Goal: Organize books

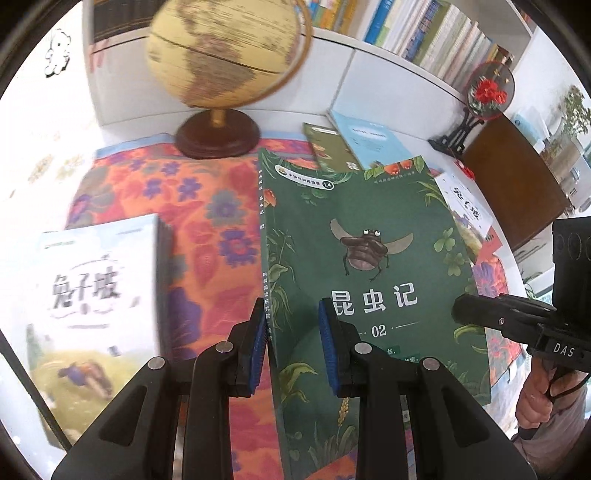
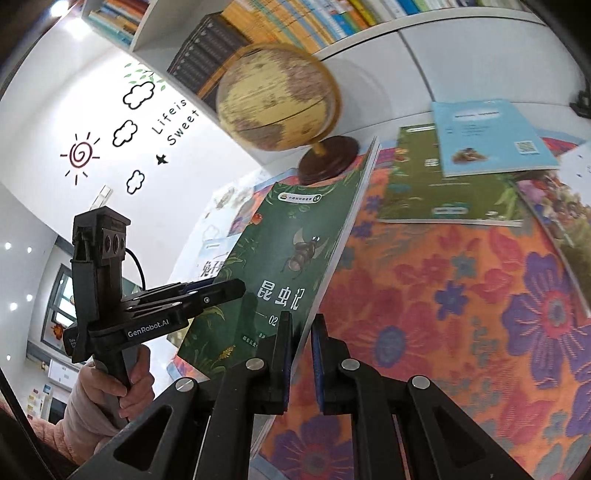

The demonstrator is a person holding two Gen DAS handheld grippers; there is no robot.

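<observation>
A green book (image 1: 369, 229) with a beetle on its cover is lifted and tilted above the floral cloth. My left gripper (image 1: 293, 332) is shut on its spine edge near the lower corner. My right gripper (image 2: 301, 343) is shut on the opposite page edge. Each gripper also shows in the other's view: the right gripper (image 1: 465, 306) at the book's right side, the left gripper (image 2: 221, 291) at its left side. A white book (image 1: 96, 295) lies at the left. Another white book (image 1: 465, 206) lies at the right.
A globe (image 1: 225, 55) on a dark wooden base stands at the back of the floral cloth (image 2: 443, 295). A light blue book (image 2: 487, 136) lies partly on a second green book (image 2: 443, 184). Behind are a bookshelf (image 1: 424, 33), a round embroidered ornament (image 1: 489, 90) and a brown box (image 1: 517, 177).
</observation>
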